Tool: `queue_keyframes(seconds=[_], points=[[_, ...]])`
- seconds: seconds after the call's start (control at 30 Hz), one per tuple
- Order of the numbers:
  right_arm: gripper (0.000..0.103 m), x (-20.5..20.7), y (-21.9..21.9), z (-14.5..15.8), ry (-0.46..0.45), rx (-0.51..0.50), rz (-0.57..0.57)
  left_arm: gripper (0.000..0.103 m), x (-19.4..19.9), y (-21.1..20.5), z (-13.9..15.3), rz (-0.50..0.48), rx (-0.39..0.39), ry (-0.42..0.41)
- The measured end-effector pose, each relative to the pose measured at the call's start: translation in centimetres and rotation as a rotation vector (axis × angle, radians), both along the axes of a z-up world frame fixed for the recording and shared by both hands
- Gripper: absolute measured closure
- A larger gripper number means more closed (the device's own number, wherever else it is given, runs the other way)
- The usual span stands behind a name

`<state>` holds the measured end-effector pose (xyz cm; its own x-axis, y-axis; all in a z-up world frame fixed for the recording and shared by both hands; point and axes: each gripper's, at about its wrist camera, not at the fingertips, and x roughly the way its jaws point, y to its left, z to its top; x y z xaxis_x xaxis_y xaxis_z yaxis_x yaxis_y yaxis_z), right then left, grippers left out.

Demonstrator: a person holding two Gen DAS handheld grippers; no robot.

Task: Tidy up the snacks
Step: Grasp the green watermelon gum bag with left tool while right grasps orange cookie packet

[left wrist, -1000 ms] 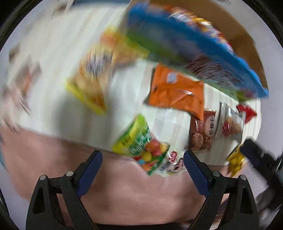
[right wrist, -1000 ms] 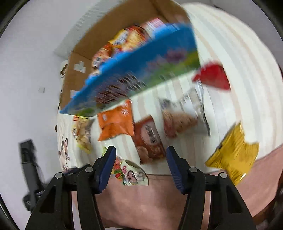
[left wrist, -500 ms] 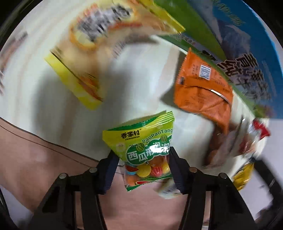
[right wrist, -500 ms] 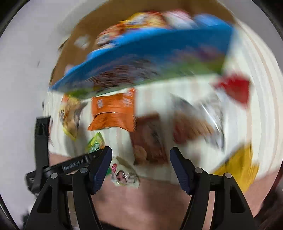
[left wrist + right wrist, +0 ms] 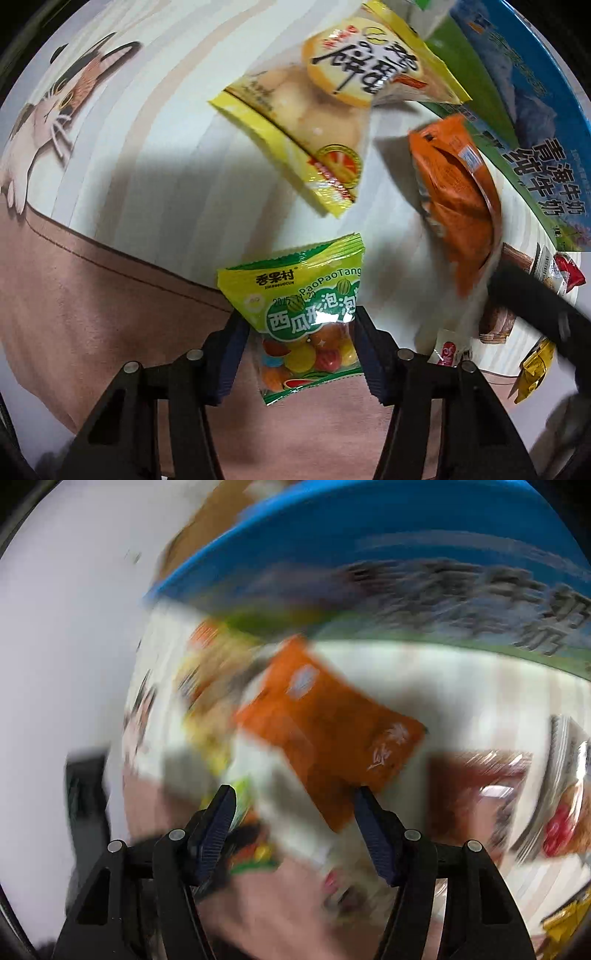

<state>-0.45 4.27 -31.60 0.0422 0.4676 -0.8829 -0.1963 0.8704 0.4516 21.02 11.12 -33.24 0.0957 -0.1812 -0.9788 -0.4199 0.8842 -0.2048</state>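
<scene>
Since a second ago my left claw (image 5: 299, 354) has dropped and its jaws have closed narrow onto the green candy bag (image 5: 301, 317), gripped at the tabletop (image 5: 147, 177) edge, just below the yellow bag (image 5: 325, 110). Beside the green bag, my right claw (image 5: 295, 834) has swung over the orange packet (image 5: 328, 731), half open, gripping nothing. I judge the pinch on slick film could slip once lifted.
</scene>
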Motion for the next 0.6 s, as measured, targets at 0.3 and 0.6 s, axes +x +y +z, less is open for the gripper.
queue_keyframes(seconds=[0.3,0.6], points=[[0.014,4.3,4.5,-1.2,-0.076,-0.286,0.155,0.048,0.3,0.1,-1.0,0.008,0.002,-0.004],[0.043,2.9,2.1,-3.7,-0.018,-0.387,0.06,0.048,0.5,0.2,-1.6,-0.017,0.008,-0.015]])
